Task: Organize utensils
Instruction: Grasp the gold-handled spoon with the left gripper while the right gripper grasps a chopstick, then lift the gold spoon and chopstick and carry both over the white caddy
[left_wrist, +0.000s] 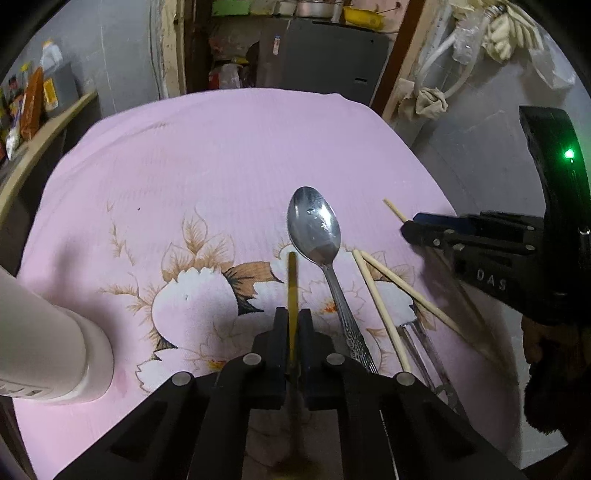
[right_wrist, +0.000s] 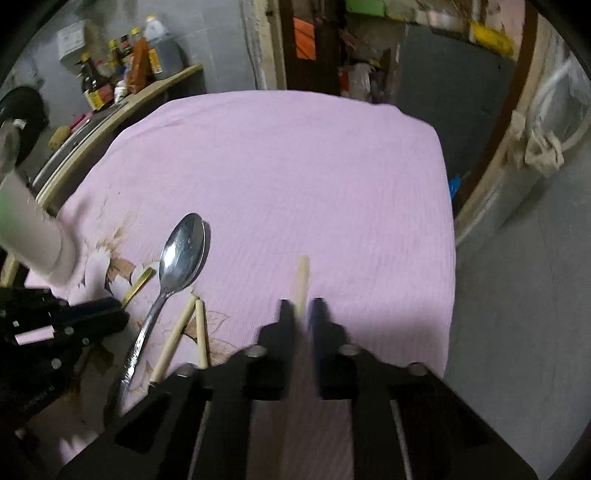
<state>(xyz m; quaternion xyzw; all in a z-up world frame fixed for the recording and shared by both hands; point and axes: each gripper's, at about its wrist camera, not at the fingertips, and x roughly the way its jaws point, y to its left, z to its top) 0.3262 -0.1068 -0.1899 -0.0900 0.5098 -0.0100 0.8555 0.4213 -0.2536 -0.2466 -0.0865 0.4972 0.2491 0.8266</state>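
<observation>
Left gripper (left_wrist: 293, 325) is clamping a gold stick (left_wrist: 292, 284), its lower end hidden between the fingers, just left of the spoon (left_wrist: 314, 225). Right of the spoon, two chopsticks (left_wrist: 380, 302) are lying crossed; further right, the right gripper (right_wrist: 301, 308) is pinching another chopstick (right_wrist: 302, 280), blurred.

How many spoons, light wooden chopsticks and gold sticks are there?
Spoon: 1
Pale wooden chopsticks: 3
Gold stick: 1
Total: 5
</observation>
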